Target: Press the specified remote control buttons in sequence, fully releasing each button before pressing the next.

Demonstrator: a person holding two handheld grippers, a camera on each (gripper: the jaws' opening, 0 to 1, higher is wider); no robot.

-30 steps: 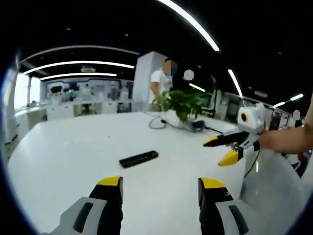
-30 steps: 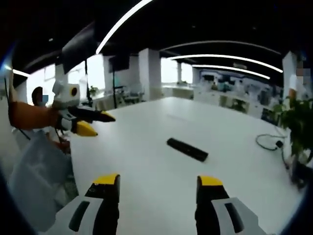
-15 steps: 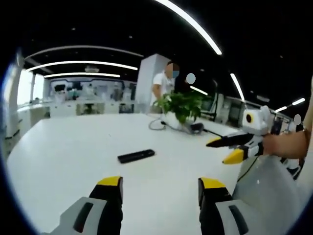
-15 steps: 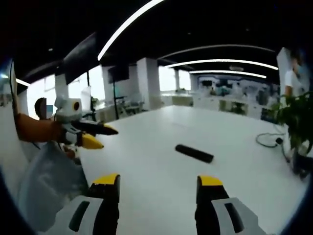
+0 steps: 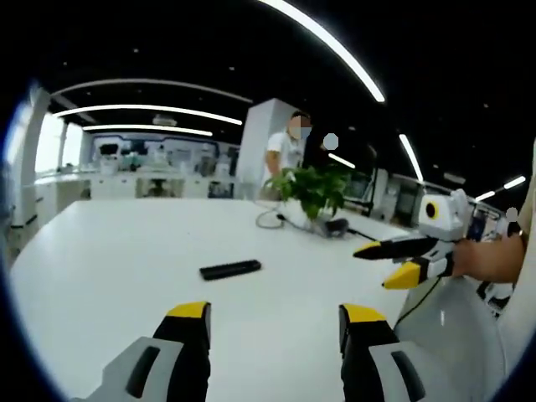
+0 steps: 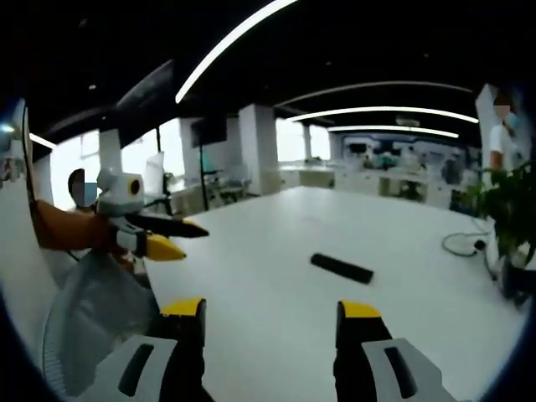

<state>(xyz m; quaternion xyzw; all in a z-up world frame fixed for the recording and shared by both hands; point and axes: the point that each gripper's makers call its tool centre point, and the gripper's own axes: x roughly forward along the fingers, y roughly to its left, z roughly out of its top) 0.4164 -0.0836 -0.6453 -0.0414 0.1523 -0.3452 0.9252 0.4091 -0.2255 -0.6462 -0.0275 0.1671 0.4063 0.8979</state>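
— Two grippers, both held above the white table [image 5: 100,268]. How do the jaws stand?

— Released, each of them. In the left gripper view the left gripper [image 5: 275,318] rises from the bottom with its yellow-tipped jaws wide apart and nothing between them. The right gripper [image 6: 270,316] looks the same in the right gripper view: spread jaws, nothing held.

— And the remote control?

— Lying flat on the table, well ahead of both grippers and touched by neither. In the left gripper view the remote control [image 5: 230,270] is a thin dark bar above and a little left of the gap between the jaws. In the right gripper view it [image 6: 342,268] sits above the right-hand jaw, angled across the tabletop.

— Can you read its buttons?

— No, it is too small and dark to tell.

— Does either gripper come into the other's view?

— Yes. The right gripper [image 5: 394,261] enters the left gripper view from the right, held by a hand [image 5: 486,258], jaws parted, pointing leftward over the table edge. The left gripper [image 6: 172,238] enters the right gripper view from the left, likewise parted.

— Anything else on the table?

— A potted plant [image 5: 313,191] at the far side, with a cable [image 5: 270,219] just beside it. A person [image 5: 287,151] stands behind the plant.
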